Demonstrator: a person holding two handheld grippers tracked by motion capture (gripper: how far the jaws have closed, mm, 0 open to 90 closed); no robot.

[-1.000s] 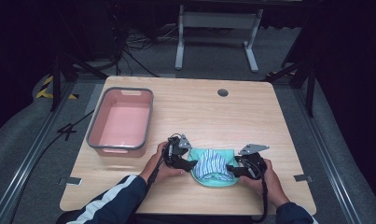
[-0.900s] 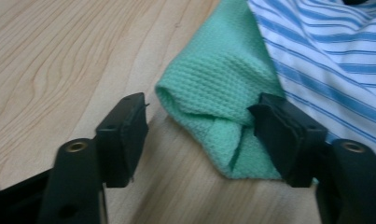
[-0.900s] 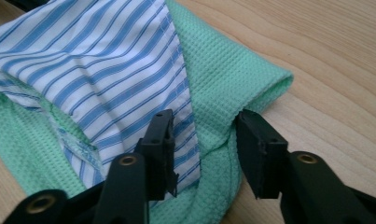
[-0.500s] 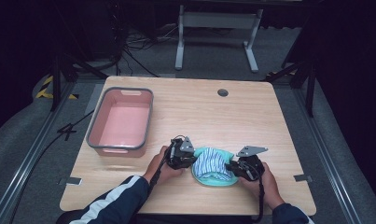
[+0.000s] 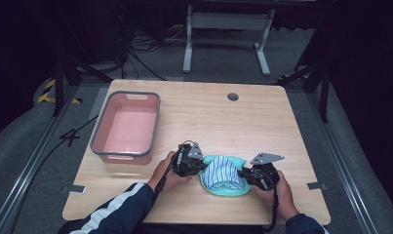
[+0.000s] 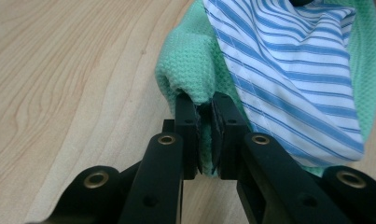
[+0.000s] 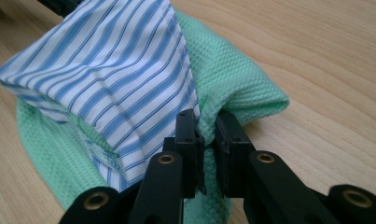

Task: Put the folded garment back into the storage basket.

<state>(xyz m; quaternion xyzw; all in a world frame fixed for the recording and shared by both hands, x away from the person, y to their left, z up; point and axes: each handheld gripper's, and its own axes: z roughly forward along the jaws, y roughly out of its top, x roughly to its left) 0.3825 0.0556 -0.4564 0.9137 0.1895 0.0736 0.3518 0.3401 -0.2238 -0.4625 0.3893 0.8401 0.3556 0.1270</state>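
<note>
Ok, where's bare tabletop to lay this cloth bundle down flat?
Widest free patch: the far half of the table, between the pink bin and the right edge, bare but for the cable hole. The near edge is crowded: the left gripper and right gripper pinch the green cloth with the striped cloth on it.

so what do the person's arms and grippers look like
Both grippers, left and right, are black with two flat jaws, brass-ringed holes and a grey three-cornered top plate. A black cable trails from the right one. The left sleeve is dark navy with white stripes.
</note>
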